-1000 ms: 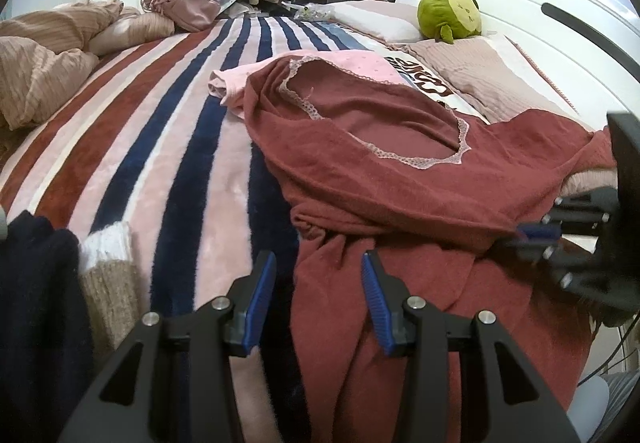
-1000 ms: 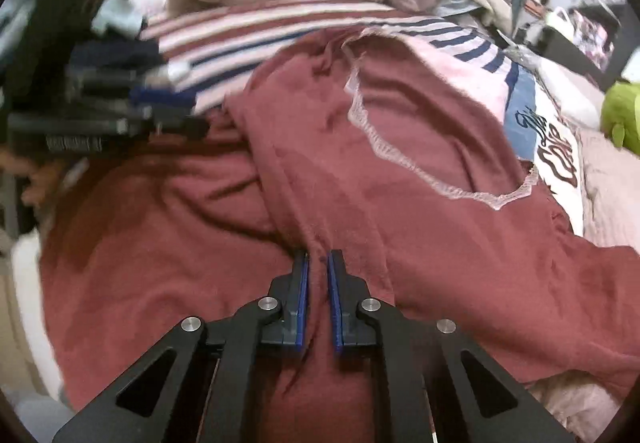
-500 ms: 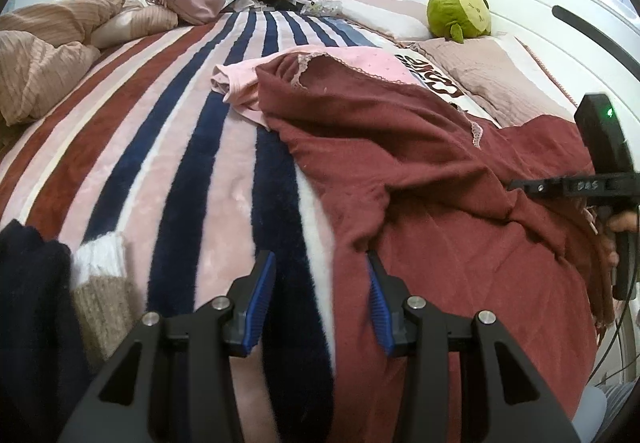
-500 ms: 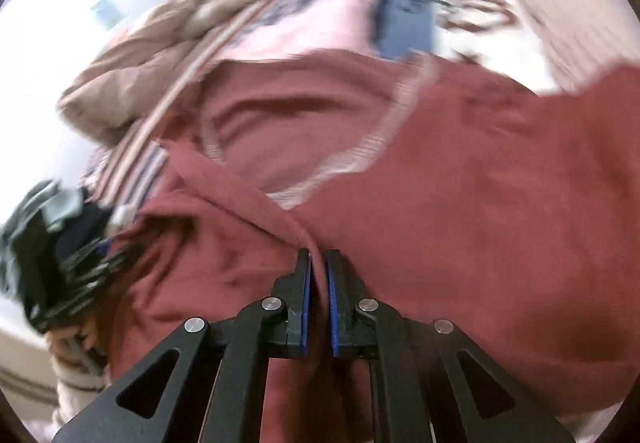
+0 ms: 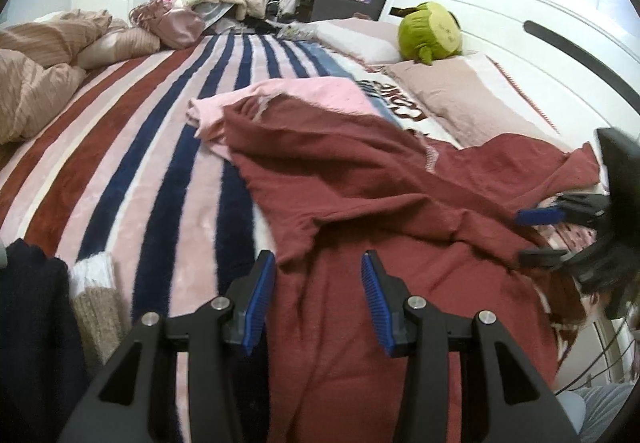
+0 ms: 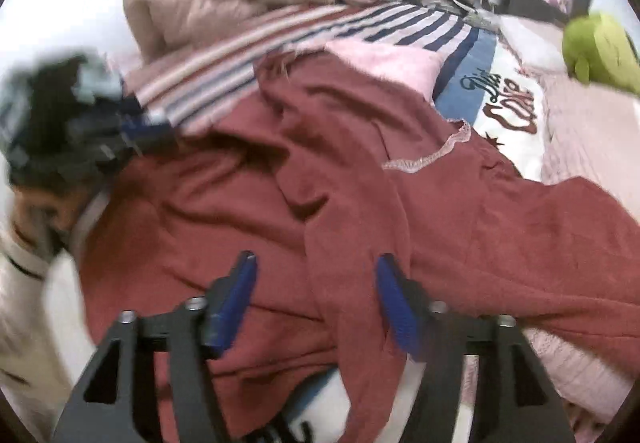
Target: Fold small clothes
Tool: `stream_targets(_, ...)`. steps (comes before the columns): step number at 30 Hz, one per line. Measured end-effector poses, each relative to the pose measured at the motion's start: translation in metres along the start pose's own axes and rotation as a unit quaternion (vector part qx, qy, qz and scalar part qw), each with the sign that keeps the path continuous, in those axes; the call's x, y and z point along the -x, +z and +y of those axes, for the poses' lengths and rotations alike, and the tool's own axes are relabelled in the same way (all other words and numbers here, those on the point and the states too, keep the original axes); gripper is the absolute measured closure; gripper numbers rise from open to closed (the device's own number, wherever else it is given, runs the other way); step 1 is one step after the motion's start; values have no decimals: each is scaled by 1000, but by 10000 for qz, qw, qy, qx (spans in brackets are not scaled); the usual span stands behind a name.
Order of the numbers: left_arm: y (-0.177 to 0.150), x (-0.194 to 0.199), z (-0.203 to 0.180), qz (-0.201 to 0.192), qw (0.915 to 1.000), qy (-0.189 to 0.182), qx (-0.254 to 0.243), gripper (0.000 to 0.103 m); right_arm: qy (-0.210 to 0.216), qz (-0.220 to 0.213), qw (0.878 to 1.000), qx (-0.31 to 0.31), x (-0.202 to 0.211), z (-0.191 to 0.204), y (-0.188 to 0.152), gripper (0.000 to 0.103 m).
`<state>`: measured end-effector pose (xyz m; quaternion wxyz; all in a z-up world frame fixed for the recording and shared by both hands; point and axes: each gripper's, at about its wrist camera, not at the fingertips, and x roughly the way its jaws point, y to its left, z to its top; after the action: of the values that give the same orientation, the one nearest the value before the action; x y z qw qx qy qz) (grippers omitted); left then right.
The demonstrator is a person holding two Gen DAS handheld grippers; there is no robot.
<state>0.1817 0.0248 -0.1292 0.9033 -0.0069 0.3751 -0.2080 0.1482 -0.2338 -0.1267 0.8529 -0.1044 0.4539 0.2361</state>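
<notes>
Our right tool (image 6: pixel 316 307) is opening, its blue pads spread, with a ridge of the red garment (image 6: pixel 360 203) standing between them but no longer pinched. Our left tool (image 5: pixel 318 299) hangs part open over the garment's near edge, gripping nothing; cloth shows in the gap below it. The garment lies crumpled across the striped bed (image 5: pixel 160 163), reaching from under both tools toward the pillows, with its lace neckline (image 6: pixel 424 161) ahead of the right tool. A pink garment (image 5: pixel 304 91) peeks out beyond it.
</notes>
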Motion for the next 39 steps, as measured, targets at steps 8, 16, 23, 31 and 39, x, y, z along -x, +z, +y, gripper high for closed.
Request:
stream_targets(8,-13,18,-5,17,9999,89,-141,62,-665,494,9948,591,-31,14,-11,99)
stream_targets(16,-22,51,3,-186,9998,15,-5,62,860,145,9958,276,13,62,19,101)
stream_targets(23,-40,53,-7,48,9994,-335,-12,54,2237,820,9696,-556,-31,88,9,56)
stream_targets(31,-48,38,-31,222,9961,-848,-64,54,1044,93,9933,-482,43,52,-6,56)
stream_targets(39,-53,8,-68,584,9860,-1563,-50,54,178,668,9972,-286,25,34,-60,51)
